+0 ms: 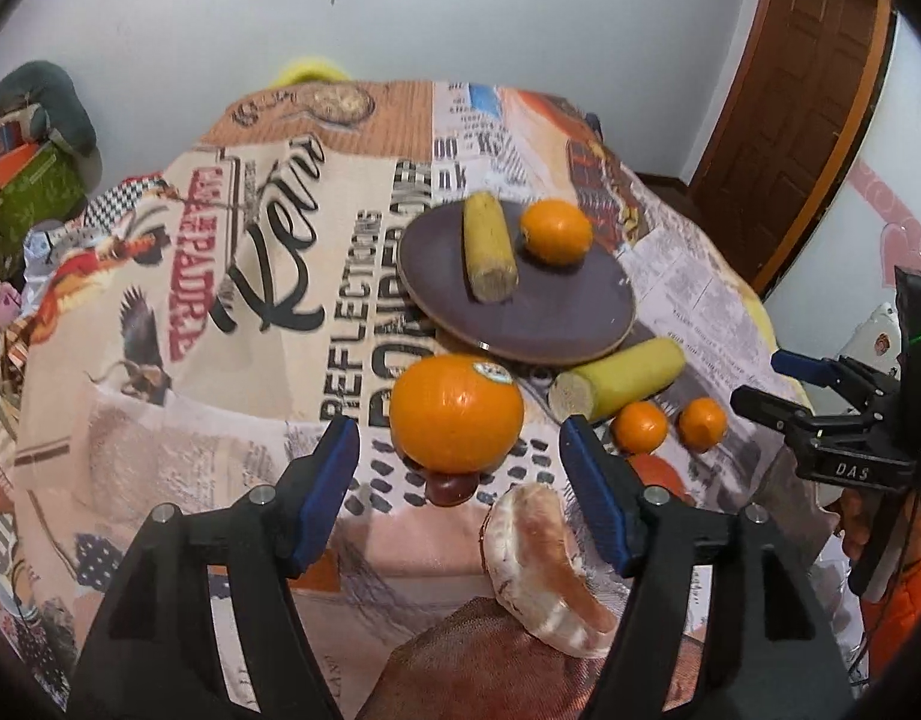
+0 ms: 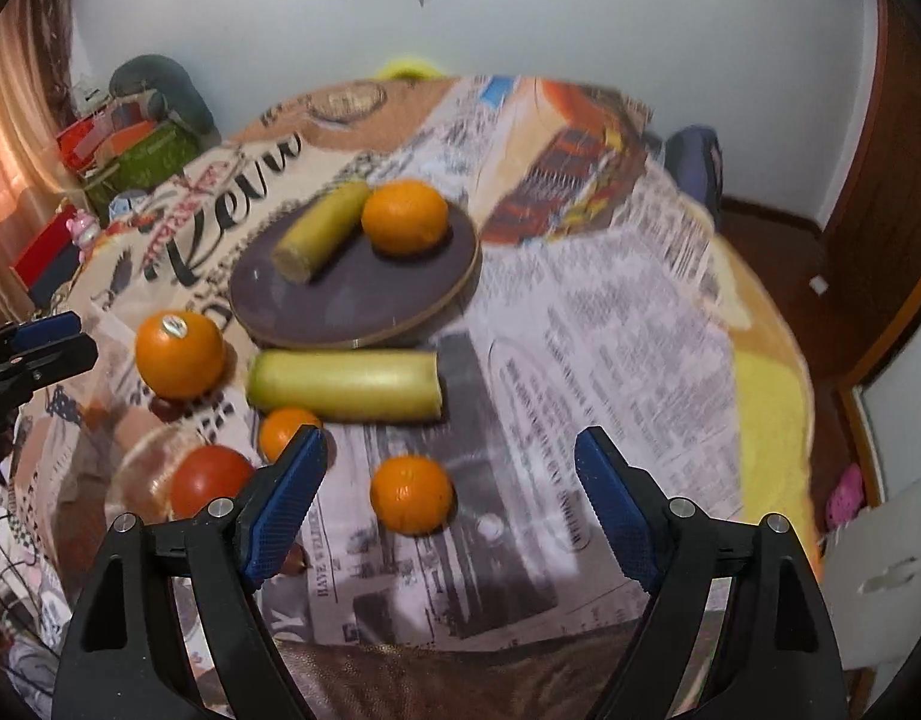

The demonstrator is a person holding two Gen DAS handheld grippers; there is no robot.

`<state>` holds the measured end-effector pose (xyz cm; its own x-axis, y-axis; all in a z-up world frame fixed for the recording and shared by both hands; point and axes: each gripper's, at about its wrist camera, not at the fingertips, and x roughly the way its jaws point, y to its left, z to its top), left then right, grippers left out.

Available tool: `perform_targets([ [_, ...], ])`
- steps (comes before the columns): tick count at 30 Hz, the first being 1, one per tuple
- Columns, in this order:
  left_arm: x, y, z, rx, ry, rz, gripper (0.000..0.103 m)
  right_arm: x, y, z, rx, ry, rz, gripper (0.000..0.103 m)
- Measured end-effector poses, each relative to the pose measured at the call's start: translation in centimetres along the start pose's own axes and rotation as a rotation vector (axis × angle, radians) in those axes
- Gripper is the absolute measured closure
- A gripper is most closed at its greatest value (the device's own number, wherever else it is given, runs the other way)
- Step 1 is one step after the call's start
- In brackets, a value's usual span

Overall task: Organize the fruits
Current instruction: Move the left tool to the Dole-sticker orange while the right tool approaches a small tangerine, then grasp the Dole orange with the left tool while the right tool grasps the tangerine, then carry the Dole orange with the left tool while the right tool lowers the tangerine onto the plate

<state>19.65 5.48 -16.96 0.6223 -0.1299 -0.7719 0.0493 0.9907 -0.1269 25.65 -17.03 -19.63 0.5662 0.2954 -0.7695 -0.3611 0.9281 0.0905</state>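
Observation:
My left gripper [image 1: 460, 477] is open, and a large stickered orange [image 1: 457, 414] lies on the cloth just past its fingertips, untouched. A peeled citrus segment [image 1: 544, 576] lies by its right finger. My right gripper [image 2: 451, 501] is open around a small mandarin [image 2: 411, 495], with its pads clear of the fruit. A dark round plate [image 2: 364, 306] carries a yellow cut stalk [image 2: 319, 231] and an orange [image 2: 405, 216]. In front of the plate lie a longer yellow-green stalk [image 2: 346, 384], a second mandarin [image 2: 283, 429] and a red tomato [image 2: 211, 480].
The table wears a printed cloth [image 1: 250, 300] that drops off at its rounded edges. A small dark red fruit [image 1: 451, 489] peeks out beneath the large orange. Boxes and bags [image 2: 130, 150] are piled at the far left. A wooden door [image 1: 790, 90] stands at the far right.

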Motion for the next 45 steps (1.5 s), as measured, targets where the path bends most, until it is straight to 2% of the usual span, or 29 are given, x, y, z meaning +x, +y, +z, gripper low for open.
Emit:
perform_targets([
  [8,3.6,0.7,0.0,-0.046,0.069,-0.011,0.034,2.7,0.4,-1.5,0.001,0.094,0.072,0.044],
  [11,4.5,0.6,0.2,-0.047,0.083,-0.018,0.034,3.4,0.2,-1.9,0.01,0.122,0.094,0.055],
  [16,6.0,0.3,0.6,-0.038,0.105,-0.018,0.033,3.5,0.0,-2.0,0.02,0.12,0.127,0.068],
  [23,7.1,0.7,1.1,-0.062,0.102,-0.031,0.033,2.5,-0.5,-1.3,0.042,0.072,0.119,0.068],
  [31,6.7,0.8,1.2,-0.065,0.088,-0.031,0.034,1.8,-0.4,-0.2,0.039,0.036,0.112,0.068],
  [38,4.0,0.6,2.2,-0.065,0.015,-0.032,0.034,0.7,0.0,1.2,0.016,-0.014,0.105,0.068],
  [45,1.2,0.3,4.7,-0.067,-0.085,-0.042,0.034,-0.7,0.6,3.7,-0.012,-0.092,0.099,0.068],
])
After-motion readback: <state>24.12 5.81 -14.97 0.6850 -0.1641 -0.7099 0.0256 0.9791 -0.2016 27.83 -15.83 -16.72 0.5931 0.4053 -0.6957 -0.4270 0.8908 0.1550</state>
